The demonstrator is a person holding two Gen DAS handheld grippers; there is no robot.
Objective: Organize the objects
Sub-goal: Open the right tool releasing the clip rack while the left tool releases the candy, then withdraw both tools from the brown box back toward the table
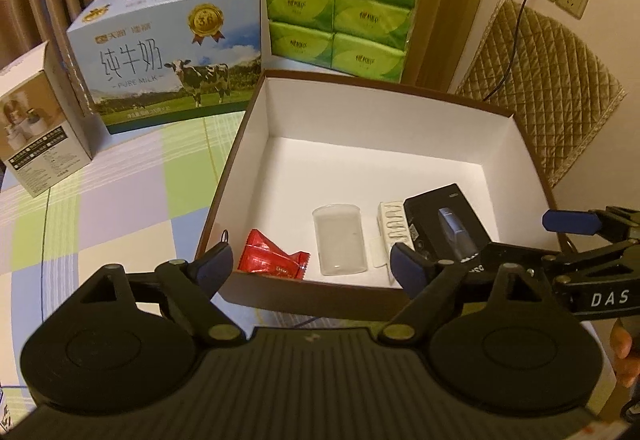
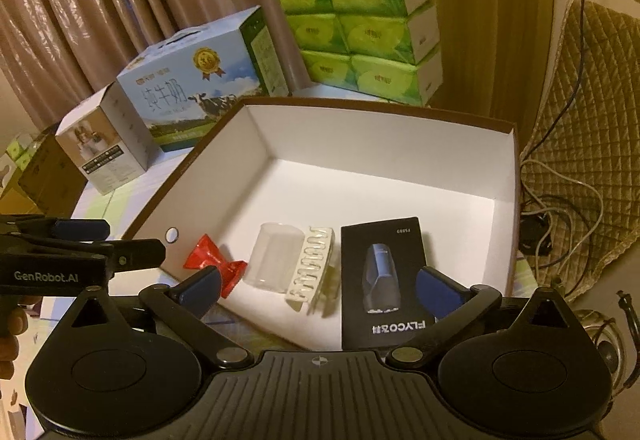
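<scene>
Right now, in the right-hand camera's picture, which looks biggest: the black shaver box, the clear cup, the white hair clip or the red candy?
1. black shaver box
2. clear cup and white hair clip: these look alike in size, so I won't rank them
3. red candy, partly hidden by a finger of the right gripper

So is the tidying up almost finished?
It looks close. Four things already lie in a row in the white box: a red candy, a clear cup, a white hair clip and a black shaver box. Both hand-held grippers, left and right, are open and hold nothing. I can't see any loose small items left on the table.
</scene>
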